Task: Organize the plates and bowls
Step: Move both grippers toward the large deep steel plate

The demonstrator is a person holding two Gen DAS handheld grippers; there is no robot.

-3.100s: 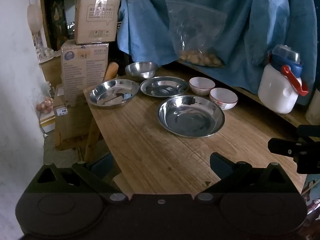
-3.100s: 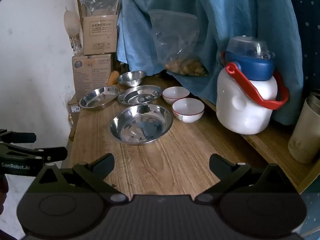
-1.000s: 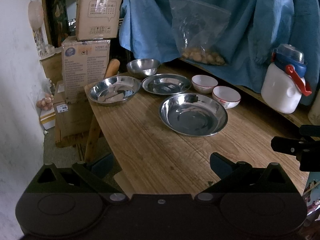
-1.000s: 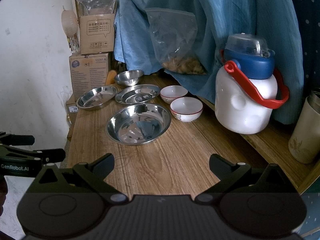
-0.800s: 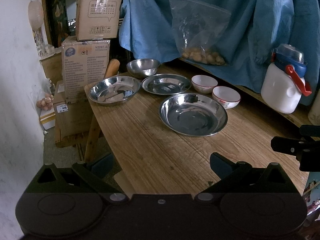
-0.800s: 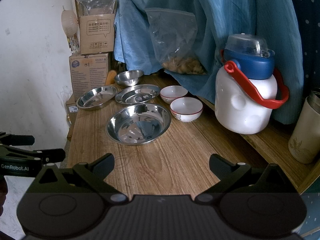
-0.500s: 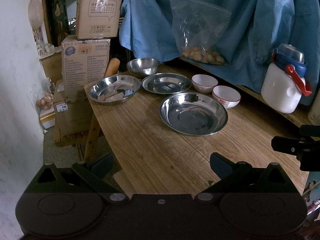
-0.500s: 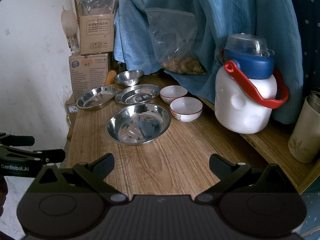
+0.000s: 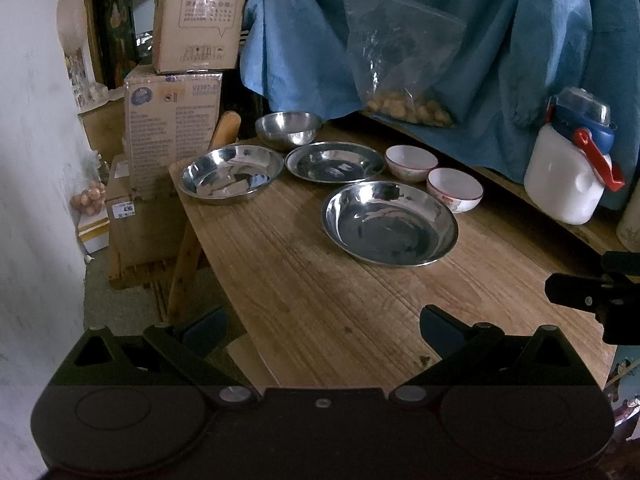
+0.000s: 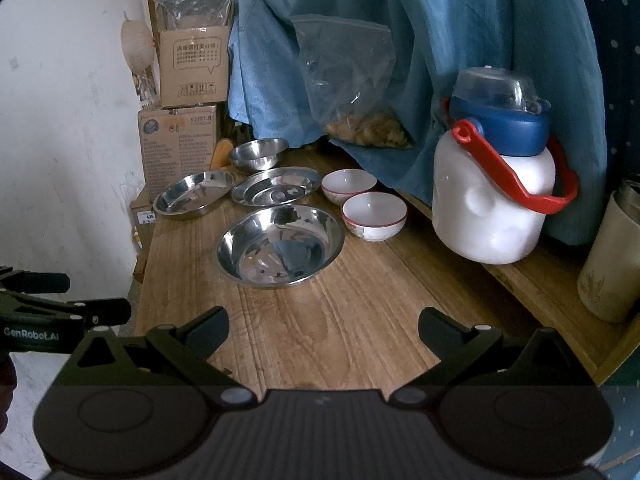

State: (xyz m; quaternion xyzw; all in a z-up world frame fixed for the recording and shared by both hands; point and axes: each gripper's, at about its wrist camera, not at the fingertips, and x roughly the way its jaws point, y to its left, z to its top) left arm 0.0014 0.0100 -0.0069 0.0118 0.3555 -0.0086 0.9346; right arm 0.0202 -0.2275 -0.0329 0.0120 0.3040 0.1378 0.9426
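On the wooden table point(image 9: 312, 292) lie three steel plates: a deep one nearest point(image 9: 390, 222) point(image 10: 280, 245), a flatter one behind it point(image 9: 335, 161) point(image 10: 276, 185), and one at the far left corner point(image 9: 231, 173) point(image 10: 195, 194). A small steel bowl point(image 9: 289, 128) point(image 10: 258, 153) stands at the back. Two white bowls with red rims sit side by side, the nearer point(image 9: 455, 189) point(image 10: 374, 209) and the farther point(image 9: 411, 162) point(image 10: 349, 186). My left gripper point(image 9: 322, 328) and right gripper point(image 10: 323, 326) both hover open over the table's near end, holding nothing.
A white jug with blue lid and red handle point(image 10: 496, 184) stands on a raised ledge at the right, a beige cup point(image 10: 612, 268) beside it. Blue cloth point(image 9: 440, 40) and a plastic bag of nuts point(image 9: 404, 76) hang behind. Stacked cardboard boxes point(image 9: 176, 120) stand left of the table.
Both views have shifted only slightly; the left gripper has drifted a little, so the dishes sit marginally higher in its view. Nothing on the table has moved.
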